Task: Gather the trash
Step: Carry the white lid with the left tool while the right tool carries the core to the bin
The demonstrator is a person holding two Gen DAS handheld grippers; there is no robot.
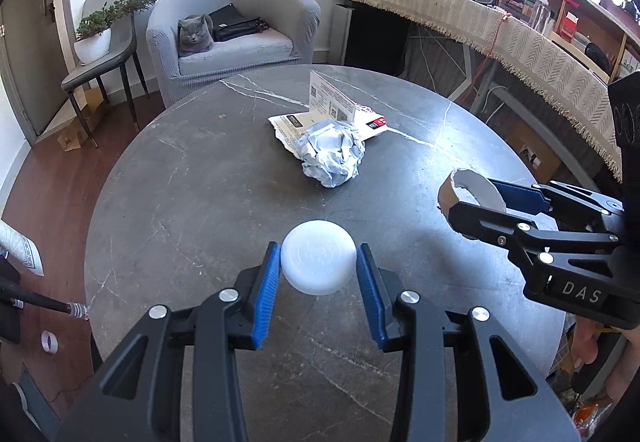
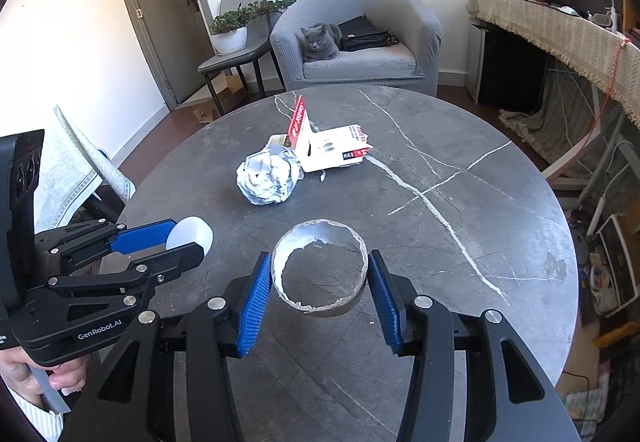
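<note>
Above the near half of a round grey marble table (image 1: 180,178), two hand-held grippers each carry a piece of trash. The left gripper (image 1: 318,262) has its blue pads closed on a white round lid (image 1: 318,257), squeezing it from both sides so that it hangs clear of the tabletop. To its right, the right gripper (image 2: 320,274) is clamped on a short cardboard ring (image 2: 320,266) with a torn white inner lining; the ring sits open-end-on between the pads, and the marble shows through its hole. In the right wrist view the left gripper comes in from the left edge with the lid at its tip, and a hand (image 2: 36,374) in a white sleeve grips its handle.

Farther off, near the middle of the table, lies a crumpled ball of grey-white paper (image 1: 332,154). Just behind it and touching it lies a torn piece of red and white printed card packaging (image 2: 332,150), with one flap standing upright. Both lie well apart from the grippers.

Beyond the far edge of the table stands a grey armchair (image 1: 236,38), with a grey cat (image 1: 194,36) sitting on the seat beside a black bag (image 1: 234,24). To the left of the armchair, a potted plant (image 1: 96,38) rests on a dark chair (image 1: 100,66). Along the right side runs a long counter under a fringed cloth (image 1: 500,22).
</note>
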